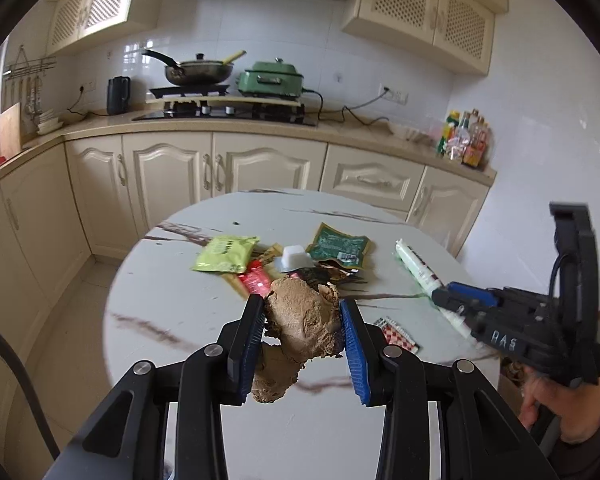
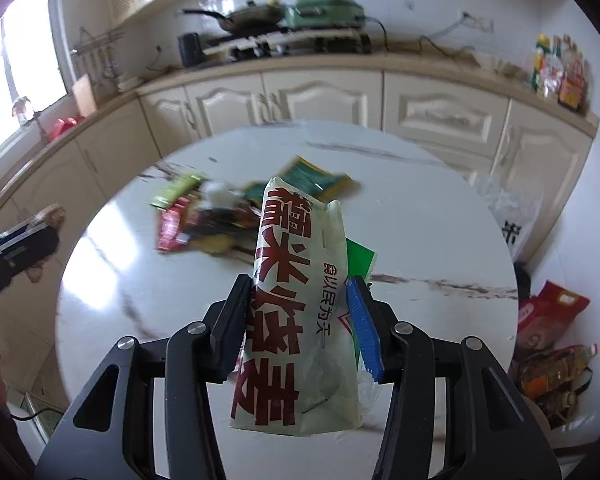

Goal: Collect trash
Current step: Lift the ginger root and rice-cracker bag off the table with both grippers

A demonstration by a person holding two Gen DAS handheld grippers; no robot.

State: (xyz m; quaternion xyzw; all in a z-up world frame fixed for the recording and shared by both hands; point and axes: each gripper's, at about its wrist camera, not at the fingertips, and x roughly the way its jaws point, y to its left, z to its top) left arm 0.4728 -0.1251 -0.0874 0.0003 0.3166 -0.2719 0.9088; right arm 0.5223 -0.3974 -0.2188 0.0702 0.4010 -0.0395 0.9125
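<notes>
The round surface [image 1: 172, 320] still carried a heap of wrappers [image 1: 284, 260] at its middle. The right gripper [image 2: 300, 320] was clamped on a long white wrapper [image 2: 300, 320] lifted above it, and the left gripper [image 1: 303, 336] was clamped on a brown crumpled wad [image 1: 300, 332], also in the air. The limp wrapper looked likely to slip from a pinch near its lower half, and the uneven wad could drop if its grip eased.
</notes>
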